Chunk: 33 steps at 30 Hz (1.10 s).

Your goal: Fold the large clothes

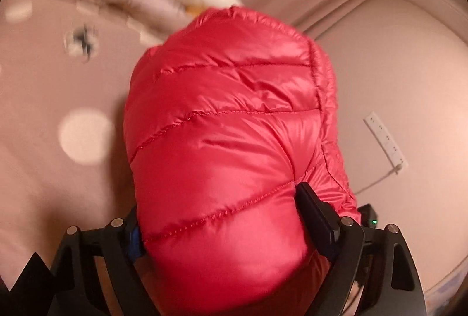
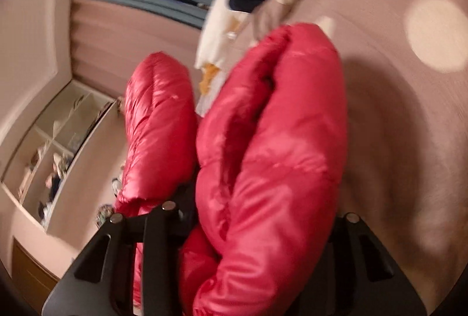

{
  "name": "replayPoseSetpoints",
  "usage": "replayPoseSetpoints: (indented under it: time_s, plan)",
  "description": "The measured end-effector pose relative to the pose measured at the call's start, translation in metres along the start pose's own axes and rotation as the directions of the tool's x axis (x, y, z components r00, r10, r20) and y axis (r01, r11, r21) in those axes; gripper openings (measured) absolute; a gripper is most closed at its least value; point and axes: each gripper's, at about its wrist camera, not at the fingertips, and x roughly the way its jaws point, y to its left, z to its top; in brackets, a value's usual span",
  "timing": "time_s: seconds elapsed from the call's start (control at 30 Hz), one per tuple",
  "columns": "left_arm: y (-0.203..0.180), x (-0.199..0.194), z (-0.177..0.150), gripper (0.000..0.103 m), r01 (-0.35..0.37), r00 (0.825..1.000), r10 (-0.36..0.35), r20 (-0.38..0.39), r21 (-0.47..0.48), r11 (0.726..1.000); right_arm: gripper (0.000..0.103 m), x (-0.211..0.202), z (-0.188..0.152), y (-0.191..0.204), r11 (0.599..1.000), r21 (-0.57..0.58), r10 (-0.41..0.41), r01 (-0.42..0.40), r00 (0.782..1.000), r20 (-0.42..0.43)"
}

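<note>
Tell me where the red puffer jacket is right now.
The red puffer jacket fills the centre of both wrist views, bunched between the left gripper and right gripper, above the pink dotted bedding.

A: Item under observation?
B: One red quilted puffer jacket (image 1: 234,134), glossy shell, stitched channels running slantwise across the padding.

A: State?
B: Bunched, not flat. Left wrist view: one rounded padded bulk fills the centre, a seam down its right edge. Right wrist view: the jacket (image 2: 263,155) is doubled into thick rolls with a deep crease between them, and a separate padded lobe stands at left.

A: Sharpness?
B: Right view blurred; fine detail unreadable.
</note>
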Motion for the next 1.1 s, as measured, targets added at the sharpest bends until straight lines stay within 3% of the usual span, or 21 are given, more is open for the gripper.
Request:
replayPoseSetpoints:
  time_s: [0.2, 0.4, 0.47, 0.53, 0.67, 0.77, 0.83, 1.0, 1.1]
  plan:
    - [-0.032, -0.092, 0.025, 0.087, 0.052, 0.984, -0.061, 0.166, 0.061, 0.997, 0.041, -0.004, -0.013, 0.118, 0.970, -0.235, 0.064, -0.067, 0.998, -0.022]
    - [-0.077, -0.185, 0.031, 0.087, 0.079, 0.925, -0.132, 0.356, 0.159, 0.984, 0.041, -0.015, -0.032, 0.233, 0.909, -0.380, 0.171, -0.169, 0.985, -0.030]
    - [-0.100, -0.208, 0.036, 0.089, 0.043, 0.906, -0.125, 0.404, 0.205, 0.978, 0.042, -0.016, -0.032, 0.266, 0.887, -0.418, 0.204, -0.198, 0.978, -0.030]
    - [-0.115, -0.212, 0.048, 0.089, 0.007, 0.895, -0.106, 0.433, 0.223, 0.975, 0.043, -0.010, -0.025, 0.290, 0.898, -0.393, 0.200, -0.197, 0.979, -0.033]
    - [-0.132, -0.198, 0.093, 0.089, -0.105, 0.889, -0.010, 0.457, 0.227, 0.968, 0.044, 0.032, 0.009, 0.323, 0.909, -0.387, 0.159, -0.155, 0.987, -0.021]
    - [-0.119, -0.159, 0.124, 0.089, -0.157, 0.895, 0.039, 0.444, 0.233, 0.960, 0.043, 0.062, 0.032, 0.320, 0.926, -0.355, 0.130, -0.128, 0.991, -0.020]
    - [-0.100, -0.140, 0.125, 0.089, -0.171, 0.904, 0.066, 0.423, 0.216, 0.961, 0.042, 0.077, 0.039, 0.304, 0.938, -0.337, 0.081, -0.081, 0.997, -0.015]
    - [-0.014, -0.058, 0.110, 0.089, -0.188, 0.944, 0.154, 0.292, 0.090, 0.978, 0.042, 0.126, 0.045, 0.209, 0.974, -0.227, -0.038, 0.021, 0.997, -0.072]
    - [0.042, -0.007, 0.090, 0.089, -0.285, 0.943, 0.275, 0.188, 0.027, 0.958, 0.042, 0.158, 0.030, 0.144, 0.981, -0.153, -0.138, 0.119, 0.984, -0.116]
